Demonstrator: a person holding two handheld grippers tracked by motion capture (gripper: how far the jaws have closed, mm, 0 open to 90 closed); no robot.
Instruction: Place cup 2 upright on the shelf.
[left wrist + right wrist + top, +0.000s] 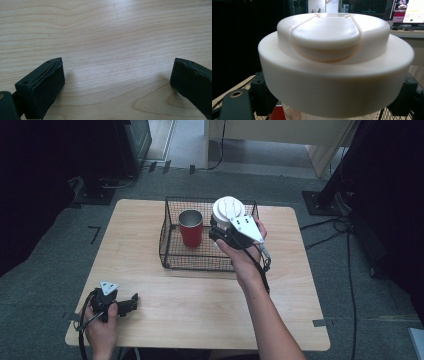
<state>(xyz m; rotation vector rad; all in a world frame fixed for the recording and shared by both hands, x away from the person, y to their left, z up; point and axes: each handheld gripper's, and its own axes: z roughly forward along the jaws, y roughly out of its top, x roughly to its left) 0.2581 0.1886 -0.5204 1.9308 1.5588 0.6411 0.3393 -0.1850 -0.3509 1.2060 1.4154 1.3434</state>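
The wooden table (200,310) carries a black wire basket (172,251) at its far middle, and we judge the work in hand to be the loading of drinkware into this basket. One part appears done: a red cup (191,229) with a metal rim stands upright inside the basket, toward its left side. What is left, as we read it, is the white-lidded container (228,209), which is held above the basket's right half and is not yet set down. In the right gripper view we see its broad white lid (337,67), with a raised flap on top, and the jaws pressed against the body just beneath that lid, one on each side. The right gripper (225,231) thus pinches the container; the person's right forearm (270,315) reaches forward from the near edge, the hand raised over the basket's near wall. The left gripper (127,304) rests low on the table's near left corner, well apart from the basket; in the left gripper view its jaws stand spread wide over bare wood (112,37), holding nothing.
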